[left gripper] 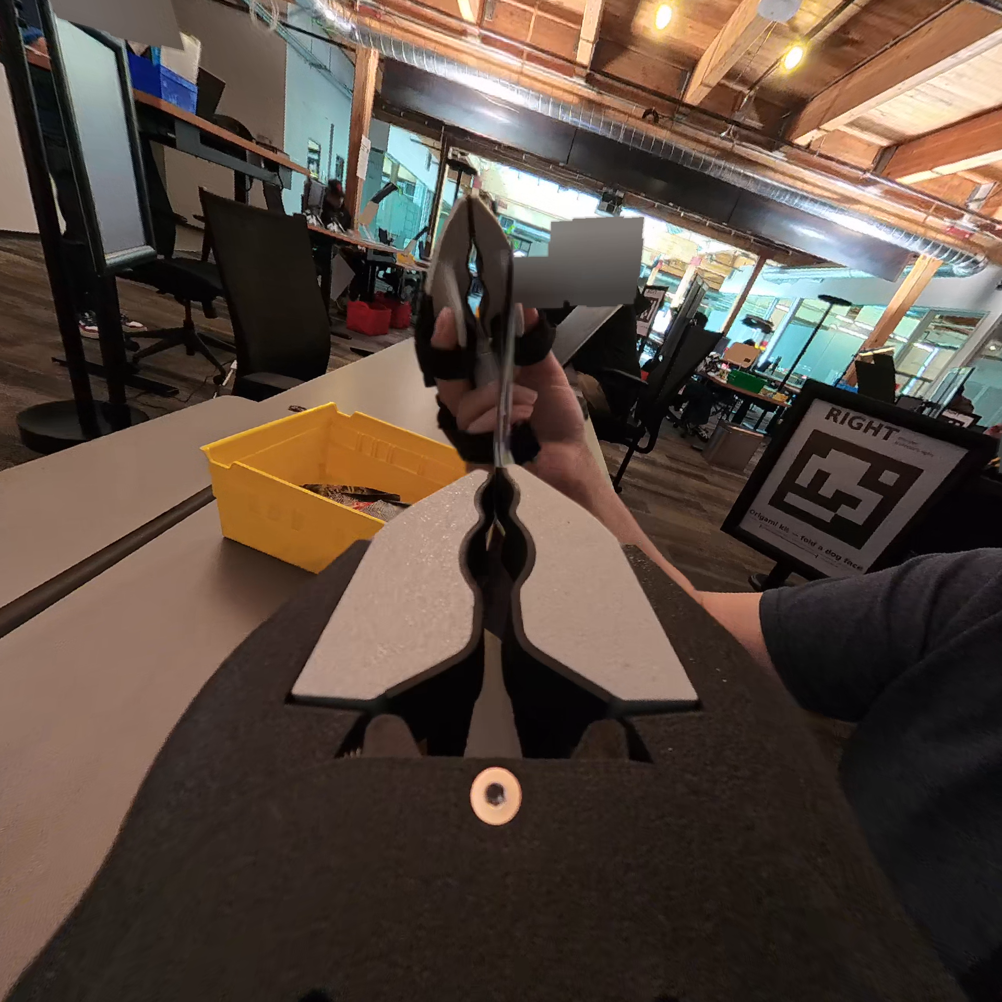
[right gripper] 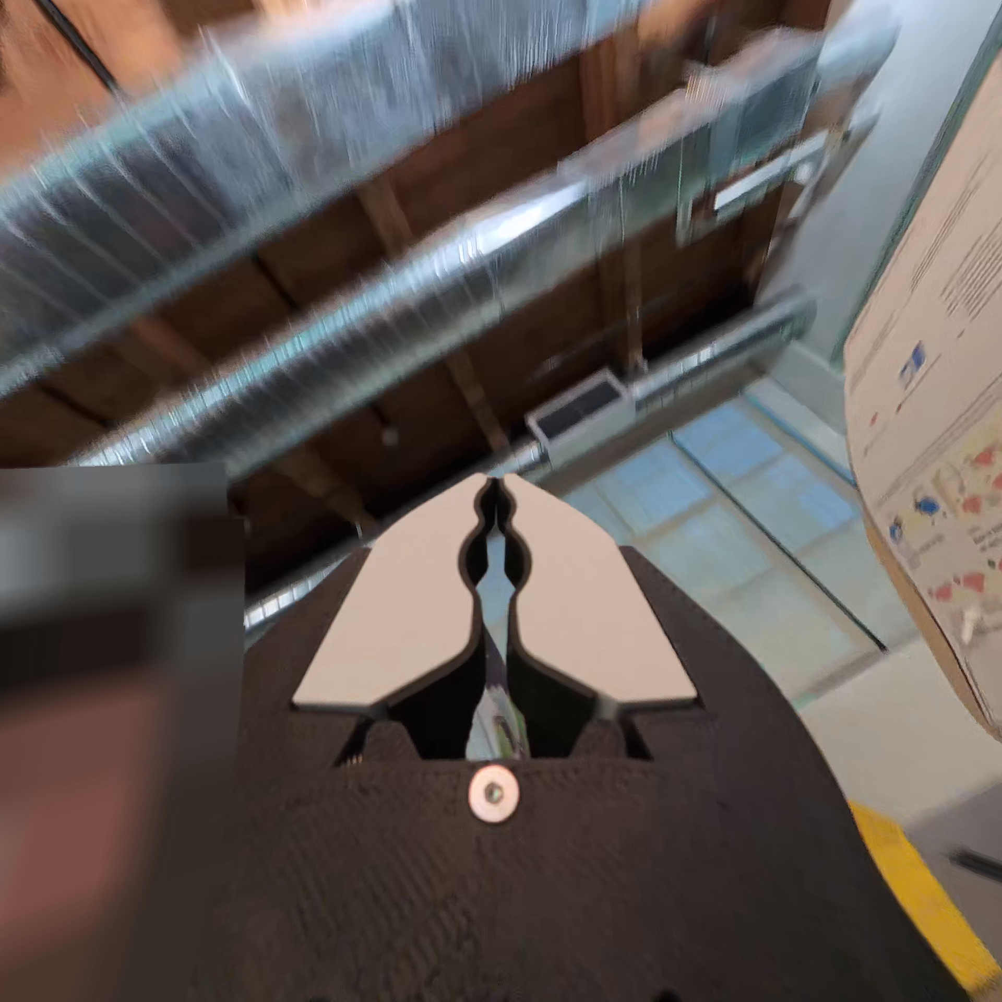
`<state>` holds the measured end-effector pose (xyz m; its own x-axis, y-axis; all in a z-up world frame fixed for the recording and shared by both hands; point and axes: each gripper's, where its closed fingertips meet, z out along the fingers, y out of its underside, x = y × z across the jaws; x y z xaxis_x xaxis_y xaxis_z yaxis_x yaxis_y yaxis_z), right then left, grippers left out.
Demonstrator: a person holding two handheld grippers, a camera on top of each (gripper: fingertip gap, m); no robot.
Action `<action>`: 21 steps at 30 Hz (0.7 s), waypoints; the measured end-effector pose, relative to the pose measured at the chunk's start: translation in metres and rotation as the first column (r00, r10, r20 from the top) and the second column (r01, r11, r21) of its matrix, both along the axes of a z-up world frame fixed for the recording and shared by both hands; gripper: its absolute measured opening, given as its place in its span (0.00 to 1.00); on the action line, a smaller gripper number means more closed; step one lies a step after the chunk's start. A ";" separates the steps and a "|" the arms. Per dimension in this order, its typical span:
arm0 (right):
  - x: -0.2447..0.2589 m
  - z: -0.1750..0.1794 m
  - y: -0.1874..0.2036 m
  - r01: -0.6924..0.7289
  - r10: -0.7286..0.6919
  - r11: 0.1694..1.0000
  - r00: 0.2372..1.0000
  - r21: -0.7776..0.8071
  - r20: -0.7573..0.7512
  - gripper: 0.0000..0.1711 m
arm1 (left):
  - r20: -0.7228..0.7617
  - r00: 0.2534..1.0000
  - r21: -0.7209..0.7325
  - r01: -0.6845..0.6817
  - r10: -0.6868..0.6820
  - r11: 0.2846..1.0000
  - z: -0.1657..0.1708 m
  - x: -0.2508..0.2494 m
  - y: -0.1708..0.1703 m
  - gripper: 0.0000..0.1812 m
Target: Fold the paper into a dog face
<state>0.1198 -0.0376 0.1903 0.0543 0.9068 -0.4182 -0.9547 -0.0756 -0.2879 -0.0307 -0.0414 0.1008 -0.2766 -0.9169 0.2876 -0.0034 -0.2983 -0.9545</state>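
Here, left gripper (left gripper: 496,480) pinching the paper (left gripper: 504,412) edge-on, right gripper (left gripper: 470,209) pressed together and raised beyond, yellow bin (left gripper: 303,509) left on the table (left gripper: 108,623).

We see an open workshop with a ceiling of wooden beams (left gripper: 721,59) and silver ducts (left gripper: 542,103), lamps (left gripper: 792,57) glowing at upper right. Black office chairs (left gripper: 271,303) stand at left on a dark floor (left gripper: 32,303). The grey counter (left gripper: 108,650) fills lower left. Bright windows (left gripper: 542,190) run across the middle.
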 end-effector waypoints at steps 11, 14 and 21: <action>-0.001 0.018 -0.023 0.210 -0.242 0.970 0.900 0.125 0.362 0.20 | 0.081 0.996 -0.069 0.046 -0.041 0.997 0.017 -0.016 0.005 0.00; -0.037 0.013 -0.016 0.127 -0.167 0.985 0.866 0.116 0.471 0.28 | 0.092 0.995 -0.065 0.036 -0.030 0.997 0.019 -0.019 0.008 0.00; -0.109 -0.014 -0.005 -0.072 0.042 0.997 0.761 0.021 0.647 0.31 | 0.107 0.994 -0.063 0.022 -0.015 0.998 0.022 -0.020 0.008 0.00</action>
<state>0.0109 -0.0423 0.1768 0.2452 0.9326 -0.2648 -0.5355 -0.0974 -0.8389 -0.0503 -0.0329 0.1231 -0.3258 -0.8920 0.3132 0.0910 -0.3594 -0.9287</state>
